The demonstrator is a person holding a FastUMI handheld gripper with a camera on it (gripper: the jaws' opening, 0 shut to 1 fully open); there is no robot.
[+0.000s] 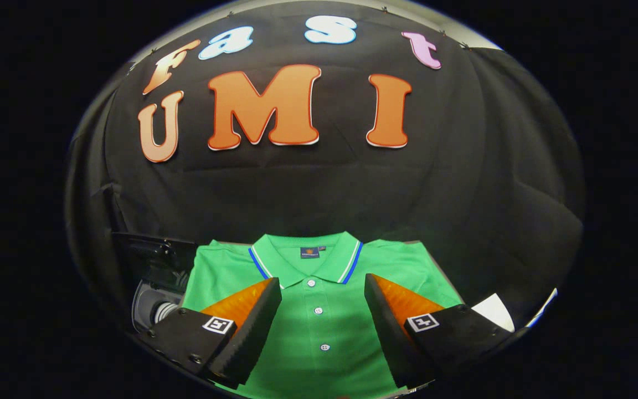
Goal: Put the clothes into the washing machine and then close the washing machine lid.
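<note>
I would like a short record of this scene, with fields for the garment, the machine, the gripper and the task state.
garment: green polo shirt, folded flat, collar away from the gripper, buttons showing
machine: washing machine beside the shirt, beyond one finger; lid raised, drum opening visible
gripper: gripper open, fingers apart above the shirt's button placket, nothing held
contact: cannot tell if the fingers touch the cloth
task state: shirt not yet picked up, lid not yet closed

The folded green polo shirt [319, 310] is evenly and brightly lit from above, without glare. Straight edges are bowed by fisheye distortion, and the dark surroundings are dimmed towards the rim.
</note>
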